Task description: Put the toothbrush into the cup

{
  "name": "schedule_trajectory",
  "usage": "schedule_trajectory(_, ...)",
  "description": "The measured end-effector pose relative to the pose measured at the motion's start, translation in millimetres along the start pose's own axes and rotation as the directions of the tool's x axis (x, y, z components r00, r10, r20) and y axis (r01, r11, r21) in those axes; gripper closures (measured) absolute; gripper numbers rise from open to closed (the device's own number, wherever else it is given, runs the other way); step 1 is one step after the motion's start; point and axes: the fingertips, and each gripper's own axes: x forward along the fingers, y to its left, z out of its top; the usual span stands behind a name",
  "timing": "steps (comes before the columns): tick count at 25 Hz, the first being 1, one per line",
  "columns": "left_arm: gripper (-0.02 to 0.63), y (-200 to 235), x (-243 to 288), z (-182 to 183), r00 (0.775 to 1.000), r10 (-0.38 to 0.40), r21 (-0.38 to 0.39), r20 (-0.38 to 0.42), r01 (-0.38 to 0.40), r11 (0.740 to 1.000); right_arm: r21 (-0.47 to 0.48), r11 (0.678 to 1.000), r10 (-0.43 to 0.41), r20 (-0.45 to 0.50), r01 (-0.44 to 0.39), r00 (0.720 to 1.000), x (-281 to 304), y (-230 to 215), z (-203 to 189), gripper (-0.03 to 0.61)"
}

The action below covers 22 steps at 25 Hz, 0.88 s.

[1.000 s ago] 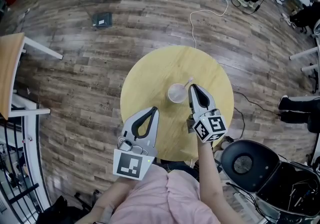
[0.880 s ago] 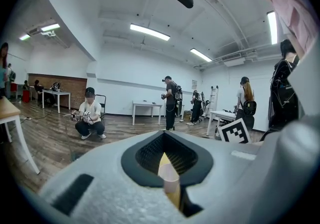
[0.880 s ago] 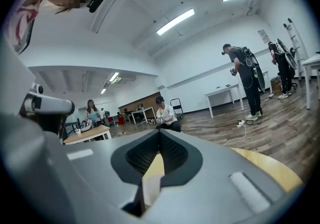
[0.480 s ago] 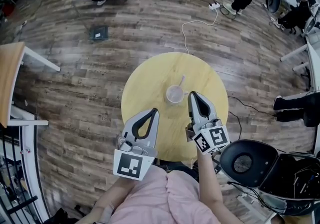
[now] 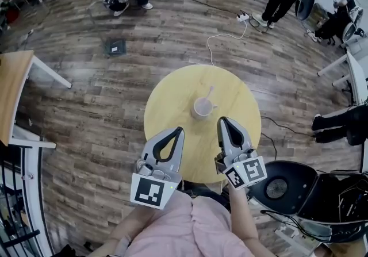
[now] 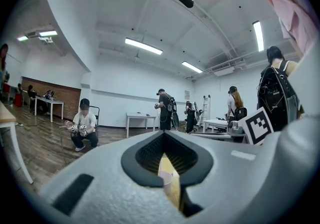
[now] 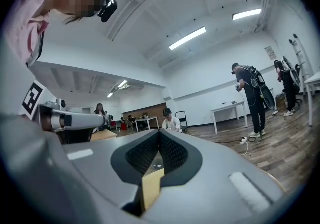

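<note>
With the toothbrush [image 5: 210,92] in the cup [image 5: 202,107] mid-tabletop [image 5: 169,98], the left tool [image 5: 179,130] and right tool [image 5: 222,119], both closed and empty, should draw away without nudging it.

The round bench [image 5: 172,100] has a smooth, matt, pale yellow top that looks like wood. The floor [image 5: 98,95] is dark, grained wood plank with a faint sheen. The cup [image 5: 202,107] and toothbrush [image 5: 210,91] look like smooth pale plastic. The left claw [image 5: 179,130] and right claw [image 5: 221,119] have matt grey plastic shells, lined with black ribbed pads [image 6: 148,157]. The shirt [image 5: 184,230] is soft pink cloth.
</note>
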Motion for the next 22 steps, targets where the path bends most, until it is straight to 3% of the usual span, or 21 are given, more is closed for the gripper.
schedule_trajectory(12,0.617,-16,-40,11,0.999,-0.016,0.022,0.035,0.016,1.000,-0.020,1.000,0.016,0.027,-0.015,1.000,-48,54,13,0.571)
schedule_trajectory(22,0.617,-33,-69,14,0.998,-0.022,0.029,0.052,0.020,0.999,0.027,0.999,0.042,0.046,-0.043,0.998,-81,91,11,0.569)
